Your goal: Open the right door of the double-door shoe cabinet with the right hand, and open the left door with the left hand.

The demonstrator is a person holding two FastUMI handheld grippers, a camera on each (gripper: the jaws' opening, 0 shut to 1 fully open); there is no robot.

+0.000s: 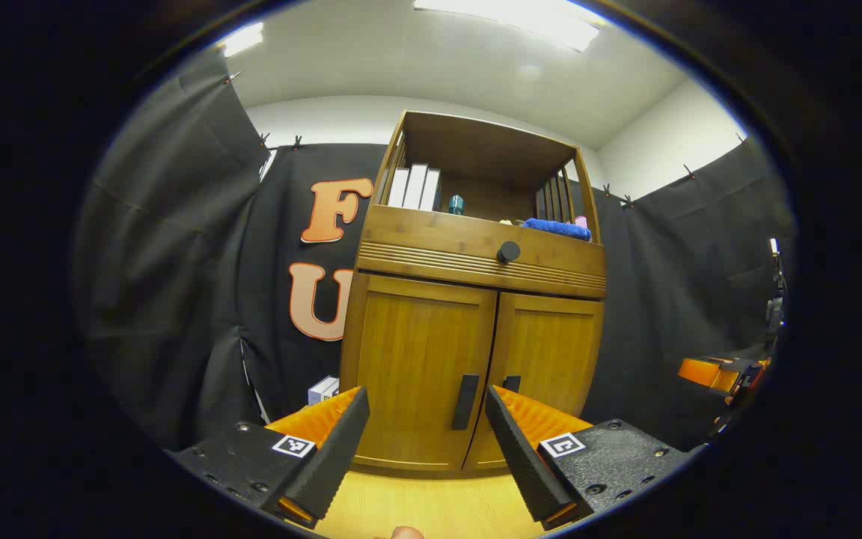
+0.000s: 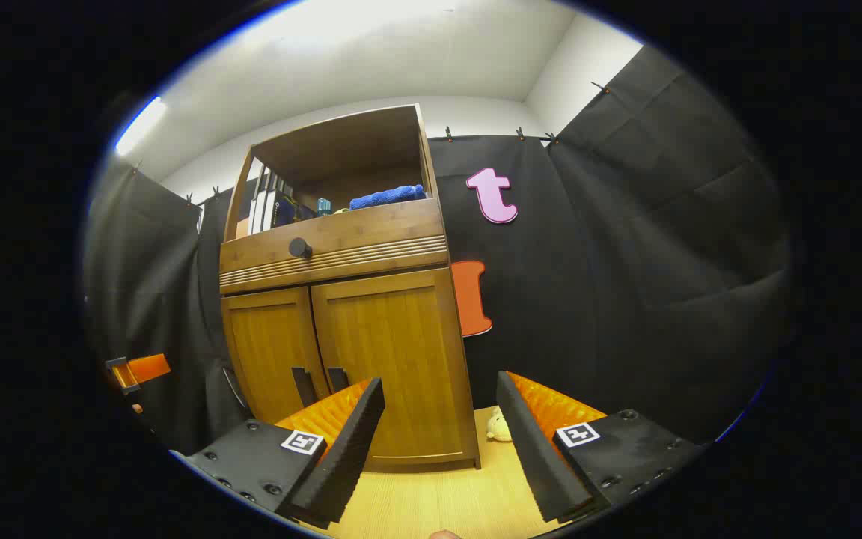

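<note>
Both grippers stand with their fingers spread wide and nothing between them. Seen in the left gripper view, the left gripper (image 1: 427,457) hangs short of the shoe cabinet (image 1: 476,299), apart from it, with the left door (image 1: 420,367) and its dark vertical handle (image 1: 465,402) framed between the two fingers. The right door (image 1: 547,359) is just beside it, its own handle (image 1: 511,383) partly hidden behind the gripper's right-hand finger. Both doors are shut, meeting along a narrow seam at the middle.

From the right gripper view, the right gripper (image 2: 438,449) also hovers clear of the cabinet, off towards its right corner, so that the right door (image 2: 390,352) shows between the fingers and the two handles (image 2: 319,385) sit side by side just above the left-hand finger.

Above the doors runs a drawer front (image 1: 480,254) with a round dark knob (image 1: 508,251). Over that lies an open shelf holding several upright binders (image 1: 414,187), a small teal container (image 1: 456,203) and a folded blue towel (image 1: 557,228).

The cabinet stands on a pale wooden floor (image 1: 431,505). A small white box (image 1: 323,389) rests on the floor near the cabinet's left side, and a small yellowish soft toy (image 2: 497,427) lies beside its right bottom corner. The other gripper (image 1: 715,372) shows far off at the right edge of the left gripper view.
</note>
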